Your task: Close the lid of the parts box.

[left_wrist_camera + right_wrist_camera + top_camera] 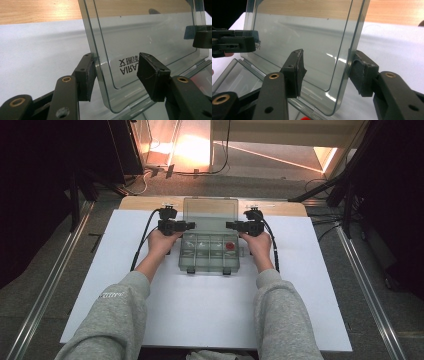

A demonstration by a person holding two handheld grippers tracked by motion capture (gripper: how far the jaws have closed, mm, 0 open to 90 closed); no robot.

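Standing upright at the far side of the clear organiser box, the lid is flanked by both grippers, one at each side edge. In the left gripper view, the left gripper has its jaws spread around the lid's left edge: one pad sits just against the outside face, the other stands apart from the inner face, so nothing is clamped. In the right gripper view, the right gripper likewise straddles the lid's right edge, one pad close to the rim and the other clear of the panel; I read that as spread too.

My judgement is that the box is already opened and the lid is only bracketed, not held; closing it, or working in the compartments, is left to do. The box sits mid-table on the white sheet, slightly toward the far end. A red piece lies in a right-hand compartment. The front latches face the person. Nothing blocks the lid's path.
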